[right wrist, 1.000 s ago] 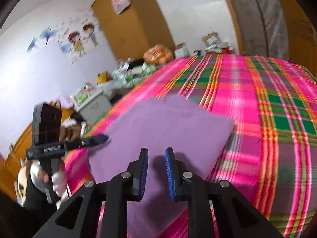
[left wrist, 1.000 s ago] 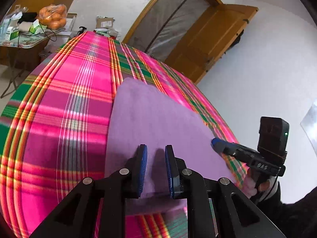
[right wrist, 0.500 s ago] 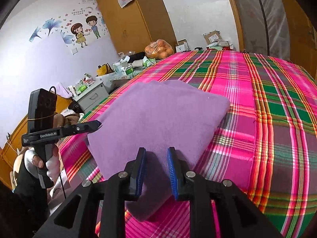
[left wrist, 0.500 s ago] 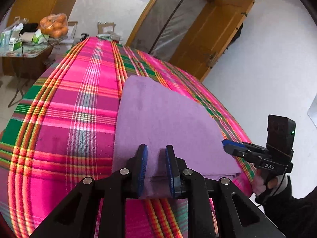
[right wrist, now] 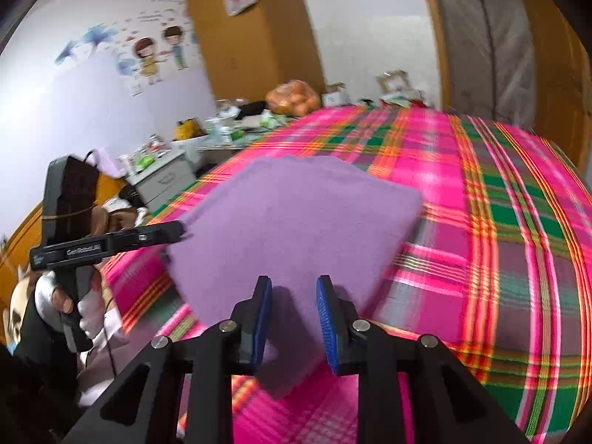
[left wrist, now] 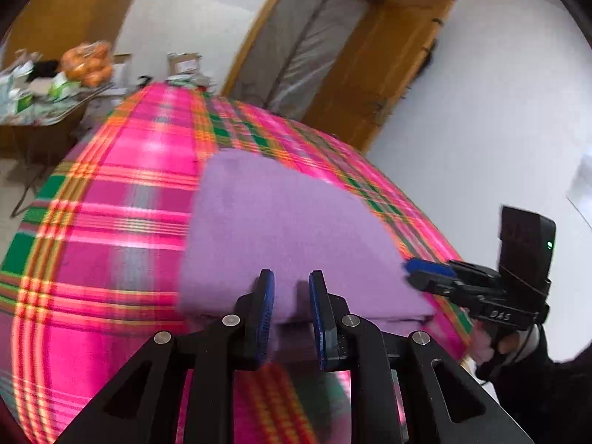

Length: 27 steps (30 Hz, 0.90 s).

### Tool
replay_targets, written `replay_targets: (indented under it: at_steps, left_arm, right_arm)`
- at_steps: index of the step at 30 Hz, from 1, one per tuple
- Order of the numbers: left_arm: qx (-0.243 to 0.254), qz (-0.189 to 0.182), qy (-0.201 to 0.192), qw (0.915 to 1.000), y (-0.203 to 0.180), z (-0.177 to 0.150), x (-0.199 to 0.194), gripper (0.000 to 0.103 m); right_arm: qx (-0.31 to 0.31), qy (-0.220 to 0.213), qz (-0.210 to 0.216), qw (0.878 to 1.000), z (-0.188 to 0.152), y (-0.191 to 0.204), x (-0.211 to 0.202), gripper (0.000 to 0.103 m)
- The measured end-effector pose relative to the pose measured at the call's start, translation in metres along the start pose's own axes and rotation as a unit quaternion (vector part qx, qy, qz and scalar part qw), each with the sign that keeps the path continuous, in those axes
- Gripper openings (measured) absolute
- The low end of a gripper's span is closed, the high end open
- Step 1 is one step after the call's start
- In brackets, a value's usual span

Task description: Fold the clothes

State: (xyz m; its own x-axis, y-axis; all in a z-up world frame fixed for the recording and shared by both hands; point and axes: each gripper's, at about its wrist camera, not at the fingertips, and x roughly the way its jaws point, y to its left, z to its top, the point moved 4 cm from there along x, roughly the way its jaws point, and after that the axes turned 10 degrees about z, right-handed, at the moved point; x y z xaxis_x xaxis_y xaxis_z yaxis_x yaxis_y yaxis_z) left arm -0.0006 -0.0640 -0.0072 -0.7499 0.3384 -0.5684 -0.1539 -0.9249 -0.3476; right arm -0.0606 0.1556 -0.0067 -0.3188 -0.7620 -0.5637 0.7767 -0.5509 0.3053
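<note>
A folded purple cloth (left wrist: 288,229) lies flat on the pink plaid bed cover (left wrist: 111,222); it also shows in the right wrist view (right wrist: 296,222). My left gripper (left wrist: 291,314) is slightly open and empty, just above the cloth's near edge. My right gripper (right wrist: 293,323) is open and empty, over the cloth's near corner. In the left wrist view the right gripper (left wrist: 425,270) reaches the cloth's right corner. In the right wrist view the left gripper (right wrist: 177,227) is at the cloth's left corner.
A cluttered side table with a bag of oranges (left wrist: 87,63) stands beyond the bed's far left. A wooden door (left wrist: 381,66) and a wall are at the right. A grey drawer unit (right wrist: 162,181) stands left of the bed. The bed edge is near me.
Both grippers have opened a little wider and drawn slightly back from the cloth. The cloth stays flat on the bed. The views are motion-blurred now.
</note>
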Motion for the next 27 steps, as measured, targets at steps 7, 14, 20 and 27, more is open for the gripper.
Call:
replay_targets:
  at_steps: [7,14,20,27]
  left_arm:
    - [0.062,-0.013,0.026,0.9977,-0.026,-0.014,0.017,0.019]
    - [0.060,0.028,0.002,0.9978,-0.004,-0.003,0.000,0.020]
    - [0.034,0.037,0.003,0.9988,0.016,-0.003,0.007,0.020]
    - [0.021,0.030,0.001,0.9993,0.016,-0.005,0.007,0.020]
  right_arm:
    - [-0.059,0.009,0.006,0.998,-0.003,0.026,0.014,0.028]
    - [-0.056,0.005,0.010,0.998,-0.004,0.019,0.005,0.027]
    - [-0.030,-0.001,0.017,0.999,-0.007,0.008,0.001,0.026]
    - [-0.024,0.002,0.016,1.000,-0.005,0.008,0.002,0.026]
